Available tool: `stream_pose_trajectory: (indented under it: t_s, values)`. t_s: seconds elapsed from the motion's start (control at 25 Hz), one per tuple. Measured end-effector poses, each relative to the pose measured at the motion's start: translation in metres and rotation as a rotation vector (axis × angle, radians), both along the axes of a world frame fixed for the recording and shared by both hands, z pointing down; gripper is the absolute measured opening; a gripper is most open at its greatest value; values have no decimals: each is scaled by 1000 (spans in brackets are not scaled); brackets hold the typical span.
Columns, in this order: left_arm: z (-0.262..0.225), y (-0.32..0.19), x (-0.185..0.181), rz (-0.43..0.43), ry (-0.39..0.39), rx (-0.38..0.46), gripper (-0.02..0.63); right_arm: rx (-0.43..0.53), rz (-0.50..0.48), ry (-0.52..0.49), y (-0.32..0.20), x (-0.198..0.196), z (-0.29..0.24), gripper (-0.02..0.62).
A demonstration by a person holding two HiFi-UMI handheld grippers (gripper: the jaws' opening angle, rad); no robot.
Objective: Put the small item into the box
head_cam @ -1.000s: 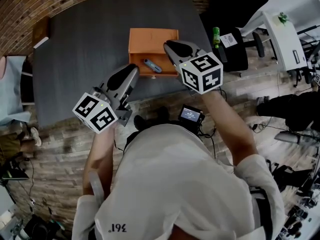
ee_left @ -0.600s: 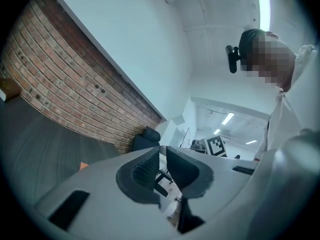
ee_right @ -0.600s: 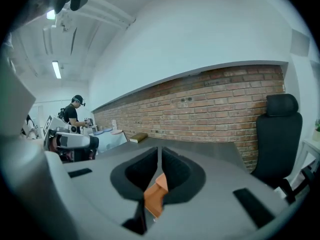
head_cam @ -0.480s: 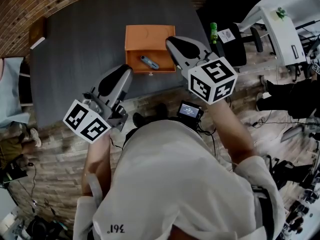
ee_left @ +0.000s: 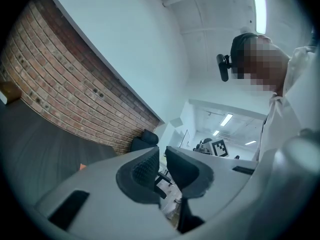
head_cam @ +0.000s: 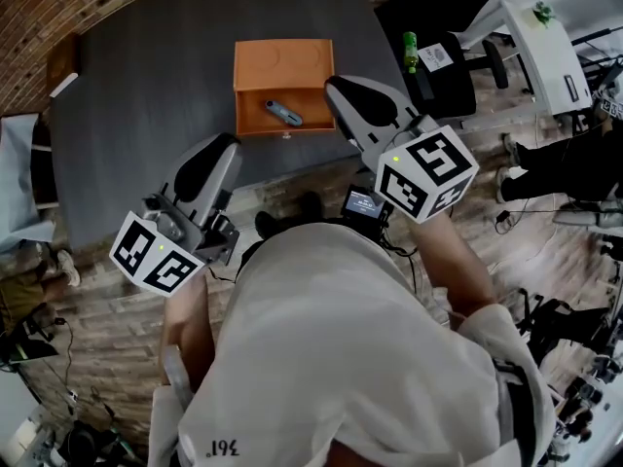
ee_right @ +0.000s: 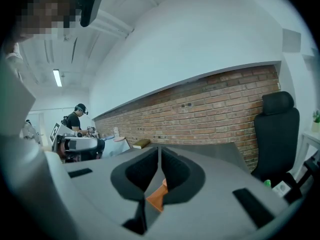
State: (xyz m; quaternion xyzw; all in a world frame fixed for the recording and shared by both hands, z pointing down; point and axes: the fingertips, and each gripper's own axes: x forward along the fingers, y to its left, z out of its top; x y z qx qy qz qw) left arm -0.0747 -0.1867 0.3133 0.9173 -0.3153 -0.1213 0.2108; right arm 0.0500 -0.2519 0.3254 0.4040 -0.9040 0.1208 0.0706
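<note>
The orange box lies open on the dark table, near its front edge. The small blue-grey item lies inside the box's open lower half. My right gripper hovers just right of the box, lifted and tilted up; its jaws are closing, only a thin slit is left and nothing is between them. A corner of the box shows under the right gripper. My left gripper is held back over the table's front edge, left of the box. The left gripper shows a narrow empty gap.
A green bottle stands by a black office chair right of the table. A book lies at the table's far left corner. A white desk is at the upper right. Another person works far off.
Both grippers have drawn back from the box toward my body and tilted up. The item stays lying in the box. The right jaws have narrowed.
</note>
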Motion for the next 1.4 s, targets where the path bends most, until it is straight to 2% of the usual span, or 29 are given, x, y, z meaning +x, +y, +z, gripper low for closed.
stream_pose_trajectory:
  t_s: [0.24, 0.76, 1.0, 1.4]
  values:
    - [7, 8, 3, 8, -9, -9, 51, 12, -1, 5, 10, 5, 4, 29]
    - [33, 24, 2, -2, -27, -66, 51, -24, 32, -14, 31, 22, 18, 23]
    - [37, 27, 1, 0, -56, -58, 51, -38, 40, -17, 32, 21, 24, 20]
    - [37, 24, 2, 3, -61, -62, 51, -67, 40, -15, 29, 19, 36, 14]
